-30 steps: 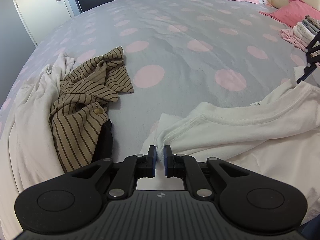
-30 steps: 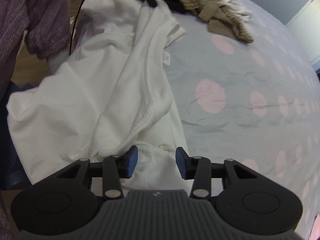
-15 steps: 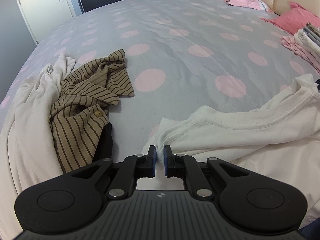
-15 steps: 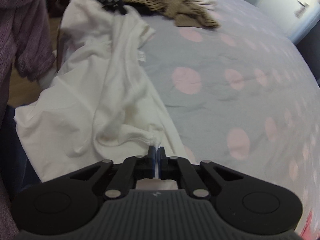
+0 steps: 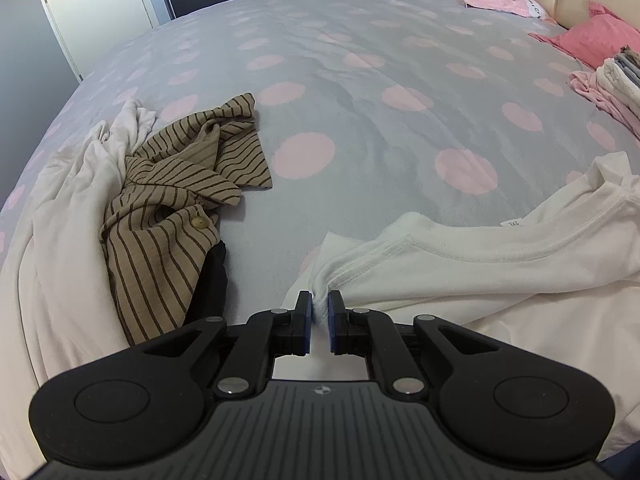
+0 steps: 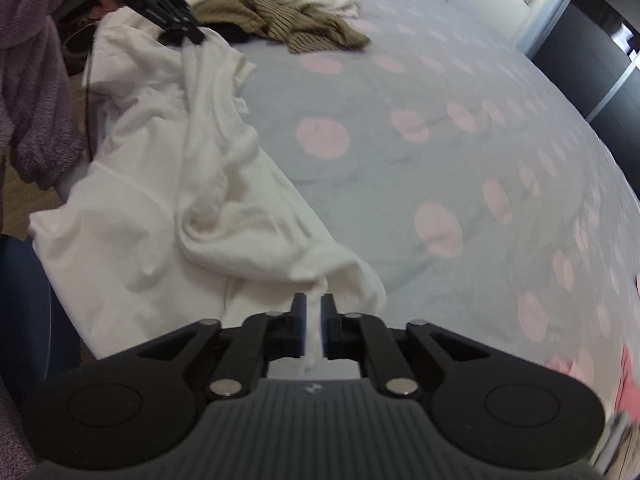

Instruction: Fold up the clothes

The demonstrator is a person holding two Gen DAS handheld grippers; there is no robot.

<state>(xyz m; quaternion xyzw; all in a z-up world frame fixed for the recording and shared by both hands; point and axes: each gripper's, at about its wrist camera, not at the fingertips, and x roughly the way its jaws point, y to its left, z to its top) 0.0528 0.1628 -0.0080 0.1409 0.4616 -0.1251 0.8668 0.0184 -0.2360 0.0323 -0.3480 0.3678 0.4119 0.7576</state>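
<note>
Each gripper's jaws stand narrow, pinching white cloth: the left gripper (image 5: 319,307) at one shoulder seam of the white T-shirt (image 5: 480,268), the right gripper (image 6: 314,309) at the other sleeve end, likely to spread it flat. Beyond the left jaws lies a crumpled striped shirt (image 5: 176,216); farther right, a folded stack (image 5: 612,80).

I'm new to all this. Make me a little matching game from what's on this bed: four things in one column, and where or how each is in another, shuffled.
Things:
1. white T-shirt
2. striped shirt
3. folded stack
4. pink pillow

States:
A. crumpled in a heap, unfolded
B. by the headboard
C. pinched at two ends by the left gripper and right gripper
D. piled neatly at the bed's right edge

Pairs: 1-C, 2-A, 3-D, 4-B
</note>
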